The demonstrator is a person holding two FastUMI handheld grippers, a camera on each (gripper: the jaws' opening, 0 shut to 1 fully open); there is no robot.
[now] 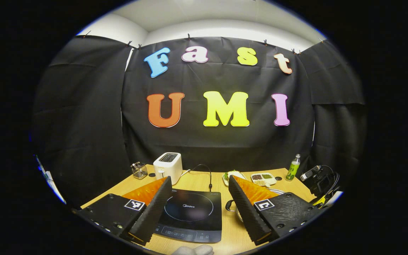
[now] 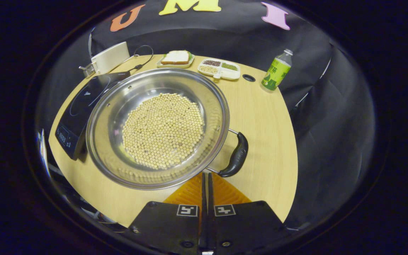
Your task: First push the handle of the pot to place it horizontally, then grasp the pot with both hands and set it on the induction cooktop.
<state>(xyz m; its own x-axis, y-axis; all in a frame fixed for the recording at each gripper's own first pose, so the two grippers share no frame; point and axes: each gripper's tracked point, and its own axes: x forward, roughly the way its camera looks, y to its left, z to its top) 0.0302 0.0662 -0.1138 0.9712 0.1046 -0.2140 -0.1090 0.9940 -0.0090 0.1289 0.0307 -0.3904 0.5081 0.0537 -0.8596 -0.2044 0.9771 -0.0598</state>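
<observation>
A staged kitchen corner inside a recording booth is shown, not a real home. Black cloth (image 1: 83, 117), clipped along its top edge, is hung around a light wooden tabletop (image 1: 197, 182), and a plain white wall and ceiling are seen above it in the upper part of the left gripper view. Kitchen goods are laid out on the tabletop: an induction cooktop (image 1: 191, 214) at lower centre, a white toaster (image 1: 168, 166) behind it, a divided dish of grains (image 2: 219, 68), a plate with bread (image 2: 175, 58) and a green bottle (image 2: 276, 71). A steel pot (image 2: 158, 127) of beans is set in the middle of the right gripper view.
</observation>
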